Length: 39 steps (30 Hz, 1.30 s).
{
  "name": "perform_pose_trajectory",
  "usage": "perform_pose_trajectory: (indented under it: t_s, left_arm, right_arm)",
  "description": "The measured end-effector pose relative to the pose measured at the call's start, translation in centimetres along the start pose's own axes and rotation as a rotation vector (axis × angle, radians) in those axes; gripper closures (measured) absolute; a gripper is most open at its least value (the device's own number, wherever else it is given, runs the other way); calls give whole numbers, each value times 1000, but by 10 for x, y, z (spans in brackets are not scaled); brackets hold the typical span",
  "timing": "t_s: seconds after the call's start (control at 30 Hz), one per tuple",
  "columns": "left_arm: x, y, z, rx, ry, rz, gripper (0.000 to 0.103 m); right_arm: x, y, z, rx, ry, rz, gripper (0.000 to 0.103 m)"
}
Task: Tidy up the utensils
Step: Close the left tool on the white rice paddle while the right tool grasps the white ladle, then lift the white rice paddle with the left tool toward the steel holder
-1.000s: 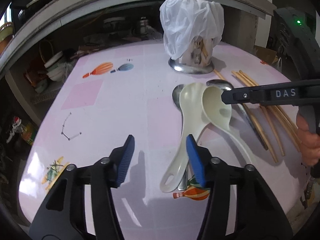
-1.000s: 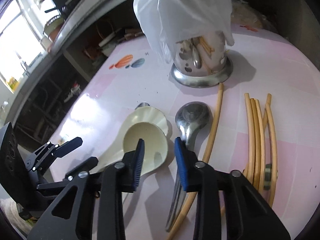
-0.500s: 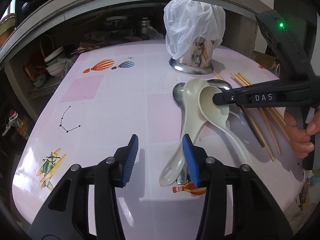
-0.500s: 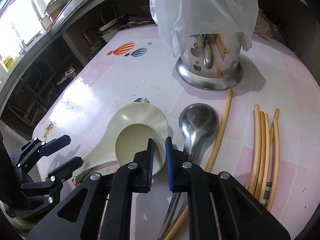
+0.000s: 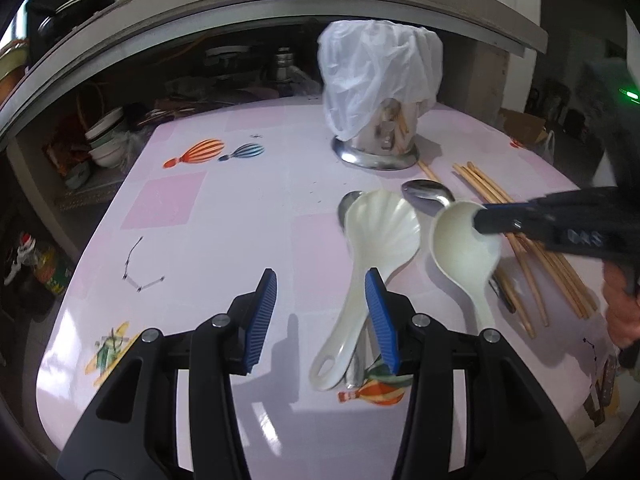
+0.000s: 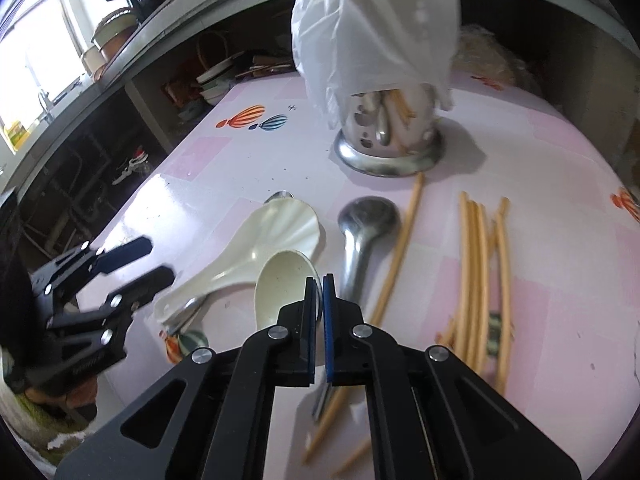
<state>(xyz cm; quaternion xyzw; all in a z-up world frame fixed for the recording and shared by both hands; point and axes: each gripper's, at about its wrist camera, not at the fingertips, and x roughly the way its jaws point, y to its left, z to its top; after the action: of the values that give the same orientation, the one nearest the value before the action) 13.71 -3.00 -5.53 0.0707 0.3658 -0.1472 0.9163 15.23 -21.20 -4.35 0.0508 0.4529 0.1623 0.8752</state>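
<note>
Over pink table (image 6: 520, 152), right gripper (image 6: 319, 300) pinches cream spoon (image 6: 280, 280); left gripper (image 5: 320, 300) half-open.

Pink checked table (image 5: 240, 216), cluttered shelves (image 5: 104, 140), bright window (image 6: 36, 40).

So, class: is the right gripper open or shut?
Shut: the right gripper pinches the cream ladle's bowl rim between its pads, jaws having just closed.

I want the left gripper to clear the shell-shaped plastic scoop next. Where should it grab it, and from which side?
Probably the handle, not the bowl. The shell-shaped scoop lies flat on the table, its fluted bowl too wide; the narrow handle runs toward the left gripper. Come from above, the open jaws straddling the handle crosswise, above the metal spoon beneath it.
</note>
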Motion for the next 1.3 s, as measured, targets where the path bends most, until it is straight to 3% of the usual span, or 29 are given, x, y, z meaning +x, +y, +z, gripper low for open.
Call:
perform_pose_trajectory:
  t_s: [0.33, 0.43, 0.57, 0.73, 1.3]
  left_arm:
    - [24, -44, 39, 203, -45, -15, 43]
    - [42, -52, 51, 242, 3, -42, 43]
    - [61, -57, 57, 257, 91, -89, 42]
    - [74, -59, 58, 254, 138, -108, 42]
    - [93, -61, 60, 271, 197, -89, 41]
  right_arm:
    - [-26, -9, -36, 63, -38, -27, 99]
    - [-26, -17, -40, 95, -41, -12, 99]
    - [-26, -23, -42, 117, -47, 6, 99]
    - [-26, -30, -44, 138, -57, 23, 99]
    - [-20, -41, -47, 178, -58, 69, 99]
